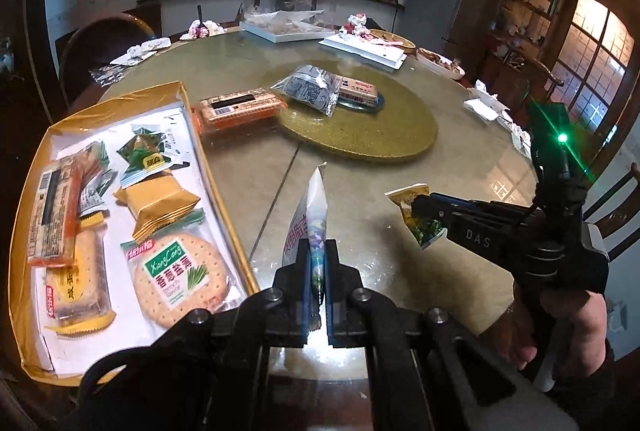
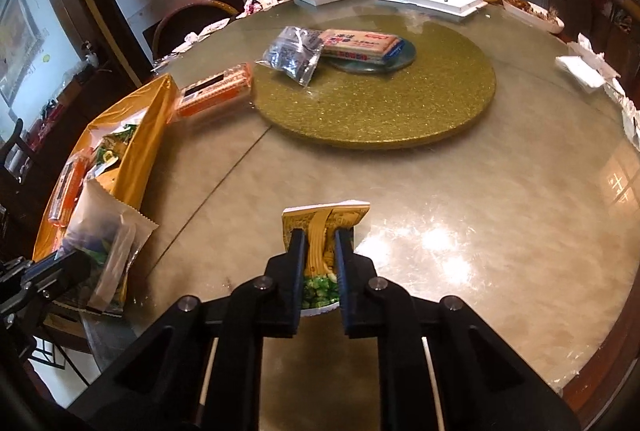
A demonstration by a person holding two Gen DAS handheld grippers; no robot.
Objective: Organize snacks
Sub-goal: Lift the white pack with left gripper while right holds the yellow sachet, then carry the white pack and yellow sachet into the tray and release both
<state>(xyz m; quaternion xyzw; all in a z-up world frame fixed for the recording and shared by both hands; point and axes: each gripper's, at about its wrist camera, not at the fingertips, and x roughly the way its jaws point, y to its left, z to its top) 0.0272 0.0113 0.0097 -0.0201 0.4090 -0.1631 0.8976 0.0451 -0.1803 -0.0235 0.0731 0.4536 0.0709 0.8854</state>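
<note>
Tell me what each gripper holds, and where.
Left gripper: white snack packet, pinched at its lower end. Right gripper: yellow snack packet, clamped across its middle.

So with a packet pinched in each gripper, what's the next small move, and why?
Probably carry the left gripper sideways over the gold tray and release there. It is shut on a white packet just beside the tray's rim, where other snacks already lie. The right gripper, shut on a yellow-green packet, sits farther off.
</note>
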